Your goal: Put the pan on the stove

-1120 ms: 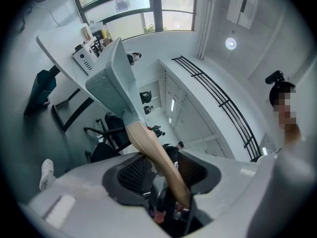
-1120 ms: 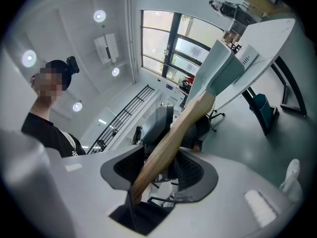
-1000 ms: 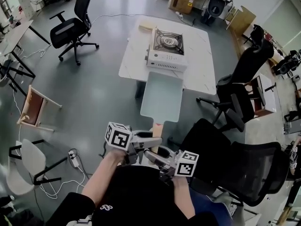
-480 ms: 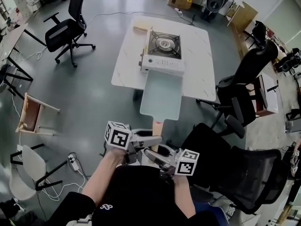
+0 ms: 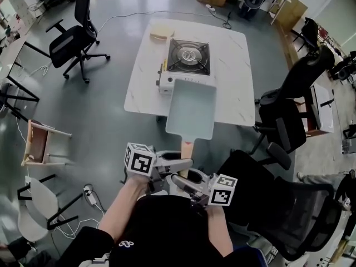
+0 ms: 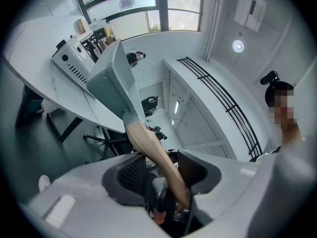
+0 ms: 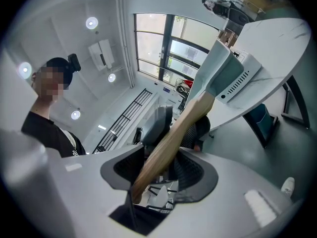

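While your left gripper and right gripper both pinch the wooden handle, the pan hangs in the air, just short of the stove. Its front end may dip and bump the stove. If you loosen your hold, it could slip.

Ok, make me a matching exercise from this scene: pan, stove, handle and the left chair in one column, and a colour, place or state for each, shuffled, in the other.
Things:
1. pan
2. stove
3. handle
4. left chair

Descriptions:
A. black, on the floor
B. wooden, gripped
C. on the table
D. pale blue, held in the air

Pairs: 1-D, 2-C, 3-B, 4-A
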